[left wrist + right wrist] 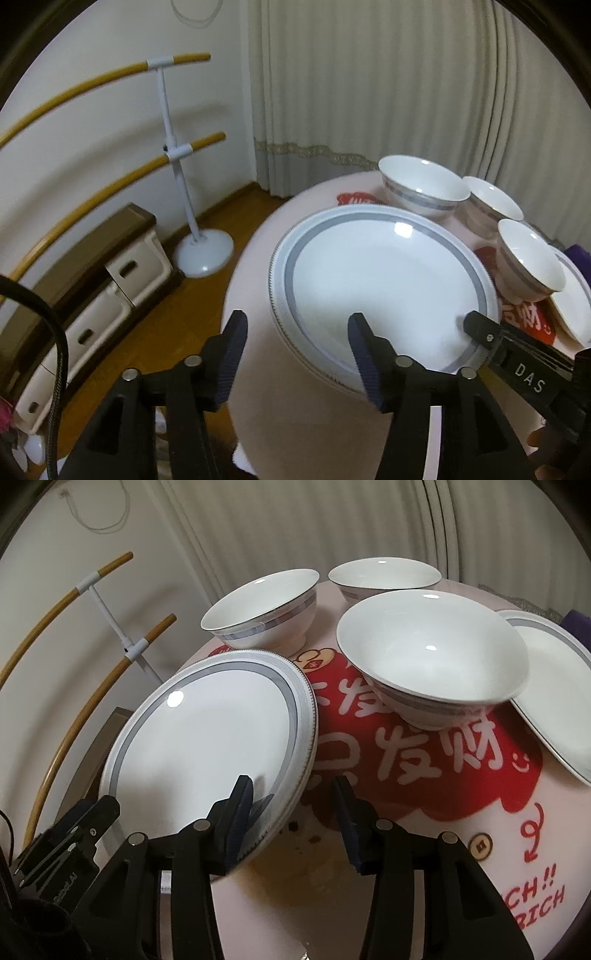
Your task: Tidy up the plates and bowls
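Note:
A stack of white plates with grey rims [380,284] sits at the left edge of a round pink table; it also shows in the right wrist view [207,734]. Three white bowls with grey bands stand behind and right of it [262,609] [384,578] [432,657]. Another plate [554,686] lies at the far right. My left gripper [297,350] is open, its right finger over the stack's near rim. My right gripper [293,805] is open, straddling the stack's right rim, left finger above the plate.
The table [424,823] carries a pink cloth with a red printed pattern. Left of the table are a wooden floor, a low cabinet [122,266] and a white stand with curved wooden bars [177,155]. Curtains hang behind.

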Demonstrator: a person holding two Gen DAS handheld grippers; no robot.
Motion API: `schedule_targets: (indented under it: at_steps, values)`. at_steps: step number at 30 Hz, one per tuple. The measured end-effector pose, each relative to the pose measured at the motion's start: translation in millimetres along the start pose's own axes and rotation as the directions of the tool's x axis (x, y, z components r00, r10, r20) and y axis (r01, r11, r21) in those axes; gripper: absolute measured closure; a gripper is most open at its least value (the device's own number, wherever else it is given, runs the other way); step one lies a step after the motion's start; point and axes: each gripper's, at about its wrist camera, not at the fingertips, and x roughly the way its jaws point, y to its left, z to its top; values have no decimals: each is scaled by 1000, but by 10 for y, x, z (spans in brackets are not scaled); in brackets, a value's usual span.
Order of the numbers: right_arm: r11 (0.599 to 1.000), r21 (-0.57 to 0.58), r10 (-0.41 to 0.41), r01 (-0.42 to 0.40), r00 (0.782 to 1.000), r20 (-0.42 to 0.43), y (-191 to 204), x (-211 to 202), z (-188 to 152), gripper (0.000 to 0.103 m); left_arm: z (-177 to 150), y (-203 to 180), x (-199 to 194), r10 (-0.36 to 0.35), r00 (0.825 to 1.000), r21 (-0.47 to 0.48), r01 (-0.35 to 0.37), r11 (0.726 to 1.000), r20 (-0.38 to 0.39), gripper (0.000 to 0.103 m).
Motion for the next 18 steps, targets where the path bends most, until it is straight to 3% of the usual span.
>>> schedule_targets:
  at_steps: [6, 13, 16, 18]
  values:
    - [1000, 4, 10, -11, 999, 44, -100, -385, -85, 54, -138, -58, -357, -14, 999, -2, 14, 1000, 51, 39]
    - [1000, 3, 9, -9, 990, 142, -383, -1054, -156, 39, -292, -294, -897, -72, 987, 30, 68, 997, 141, 23]
    - [1000, -1, 10, -10, 982, 186, -542, -1324, -197, 33, -361, -471, -1131, -108, 978, 56, 99, 993, 181, 9]
    - [1000, -4, 5, -4, 977, 211, -634, -1466, -218, 28, -407, -634, -1269, -129, 971, 99, 111, 989, 199, 9]
